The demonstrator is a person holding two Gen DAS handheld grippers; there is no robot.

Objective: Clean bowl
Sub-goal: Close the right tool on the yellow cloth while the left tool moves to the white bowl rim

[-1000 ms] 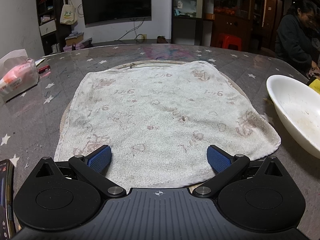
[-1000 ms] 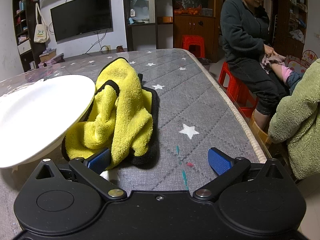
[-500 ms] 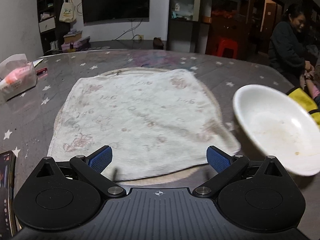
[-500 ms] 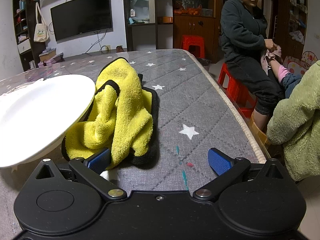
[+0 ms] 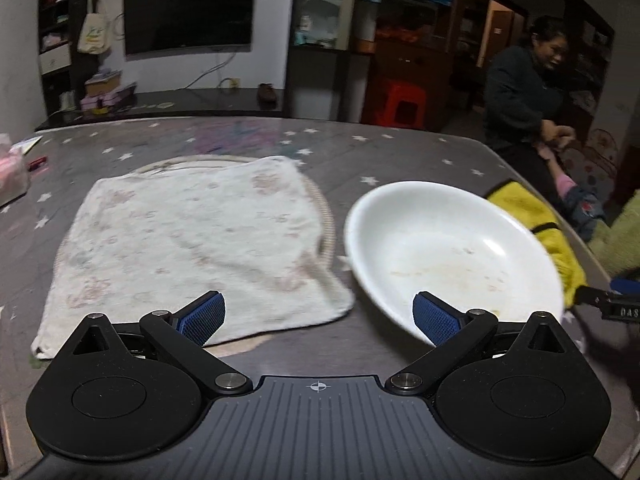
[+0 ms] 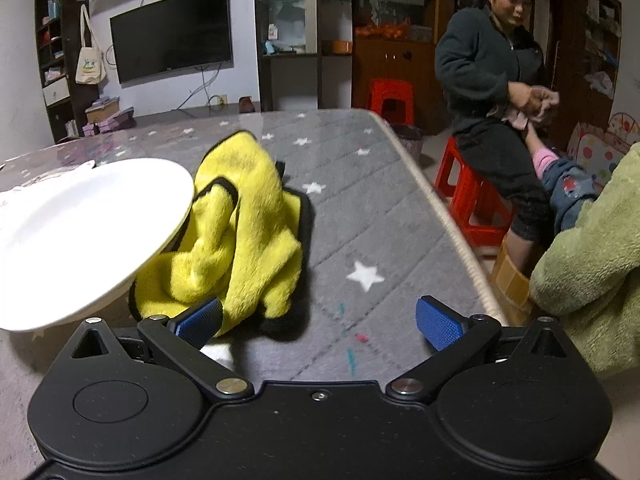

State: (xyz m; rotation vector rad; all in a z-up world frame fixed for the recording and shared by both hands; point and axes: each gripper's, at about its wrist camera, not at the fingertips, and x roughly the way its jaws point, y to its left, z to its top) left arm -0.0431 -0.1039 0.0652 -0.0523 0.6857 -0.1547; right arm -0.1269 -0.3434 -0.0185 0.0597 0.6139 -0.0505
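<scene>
A white bowl (image 5: 452, 248) with brownish smears inside sits on the grey starred table, right of a pale stained towel (image 5: 192, 236). My left gripper (image 5: 318, 316) is open, its right pad just at the bowl's near rim and its left pad over the towel's near edge. In the right wrist view the bowl (image 6: 84, 232) fills the left side, leaning on a crumpled yellow cloth (image 6: 240, 232). My right gripper (image 6: 320, 320) is open, its left pad touching the cloth's near fold. The yellow cloth (image 5: 540, 224) also shows beyond the bowl in the left wrist view.
The table's right edge (image 6: 448, 224) drops to the floor, where a person in a dark jacket (image 6: 488, 92) sits on a red stool (image 6: 472, 204). A green fleece sleeve (image 6: 592, 256) is at far right. A tissue pack (image 5: 12, 168) lies at the table's left.
The left gripper's view has swung right, bringing the bowl from the frame's right edge to beside its right pad. The right gripper has edged a little closer to the yellow cloth.
</scene>
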